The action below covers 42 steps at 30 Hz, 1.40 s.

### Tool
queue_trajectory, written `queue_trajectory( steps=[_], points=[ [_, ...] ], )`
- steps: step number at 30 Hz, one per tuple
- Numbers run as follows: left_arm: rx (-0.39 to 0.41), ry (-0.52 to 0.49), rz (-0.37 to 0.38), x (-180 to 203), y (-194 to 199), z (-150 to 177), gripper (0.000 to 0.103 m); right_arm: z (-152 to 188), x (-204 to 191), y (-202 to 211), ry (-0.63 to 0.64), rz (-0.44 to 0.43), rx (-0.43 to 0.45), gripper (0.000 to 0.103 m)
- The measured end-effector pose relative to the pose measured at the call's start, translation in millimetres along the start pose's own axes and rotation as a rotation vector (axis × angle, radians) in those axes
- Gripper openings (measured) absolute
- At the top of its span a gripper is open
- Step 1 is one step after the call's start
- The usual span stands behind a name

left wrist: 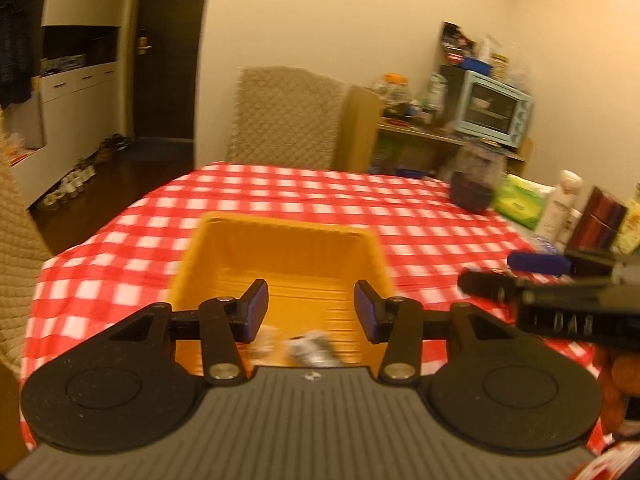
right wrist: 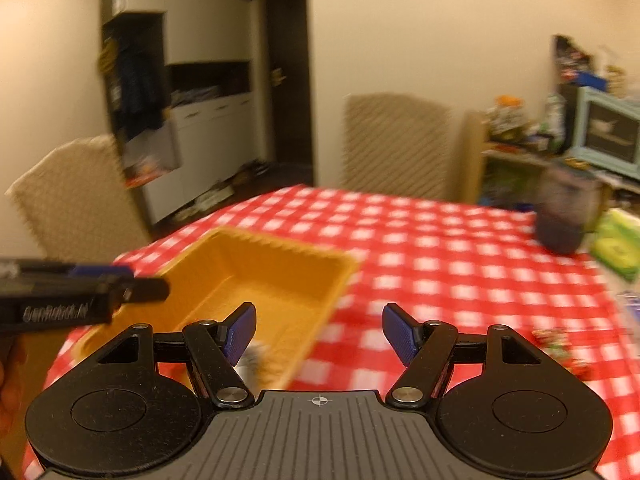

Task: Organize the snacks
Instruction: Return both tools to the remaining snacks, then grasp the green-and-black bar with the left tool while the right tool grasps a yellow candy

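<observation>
A yellow plastic bin stands on the red-and-white checked tablecloth. Silvery snack packets lie at its near end, blurred. My left gripper hovers over the bin, open, with nothing between its blue pads. My right gripper reaches in from the right, beside the bin. In the right wrist view the bin sits to the left, a packet showing inside. My right gripper is open and empty above the bin's right edge and the cloth. A red-green wrapped snack lies on the cloth at right. The left gripper enters from the left.
A dark jar, a green tissue pack, a white bottle and a dark red box line the table's right side. Quilted chairs stand at the far edge and left. A blue toaster oven sits on a shelf behind.
</observation>
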<state>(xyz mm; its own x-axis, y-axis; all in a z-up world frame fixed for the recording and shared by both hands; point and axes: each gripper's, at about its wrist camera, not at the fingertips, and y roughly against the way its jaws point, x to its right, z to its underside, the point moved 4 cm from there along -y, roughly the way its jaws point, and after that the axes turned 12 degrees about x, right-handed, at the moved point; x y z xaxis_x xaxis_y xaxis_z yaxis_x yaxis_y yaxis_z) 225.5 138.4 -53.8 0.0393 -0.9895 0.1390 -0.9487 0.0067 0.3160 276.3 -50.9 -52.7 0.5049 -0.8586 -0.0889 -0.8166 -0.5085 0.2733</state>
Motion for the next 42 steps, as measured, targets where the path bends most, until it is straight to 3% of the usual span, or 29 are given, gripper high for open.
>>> queue_trajectory(
  steps=[8,18,27,33,36,40,42],
  points=[
    [-0.003,-0.048,0.136,79.2,-10.4,-3.3,0.051,-16.7,82.2,51.6,-0.010,0.162,0.042,0.070],
    [-0.076,-0.114,0.268,166.9,-41.5,24.1,0.054,33.3,177.8,94.7,-0.028,0.284,-0.055,0.070],
    [-0.155,-0.203,0.368,235.1,-87.5,66.6,0.054,87.3,221.0,96.5,-0.062,0.278,-0.129,0.070],
    [-0.212,-0.231,0.403,258.9,-121.5,95.7,0.052,109.2,234.6,82.5,-0.066,0.238,-0.158,0.070],
    [-0.226,-0.247,0.421,267.4,-133.9,104.3,0.047,114.7,240.3,75.6,-0.076,0.219,-0.159,0.069],
    [-0.246,-0.266,0.440,276.4,-149.5,112.8,0.032,119.9,240.9,67.1,-0.063,0.177,-0.156,0.069],
    [-0.252,-0.270,0.449,277.4,-153.4,115.2,0.032,121.7,239.1,62.2,-0.049,0.155,-0.157,0.069]
  ],
)
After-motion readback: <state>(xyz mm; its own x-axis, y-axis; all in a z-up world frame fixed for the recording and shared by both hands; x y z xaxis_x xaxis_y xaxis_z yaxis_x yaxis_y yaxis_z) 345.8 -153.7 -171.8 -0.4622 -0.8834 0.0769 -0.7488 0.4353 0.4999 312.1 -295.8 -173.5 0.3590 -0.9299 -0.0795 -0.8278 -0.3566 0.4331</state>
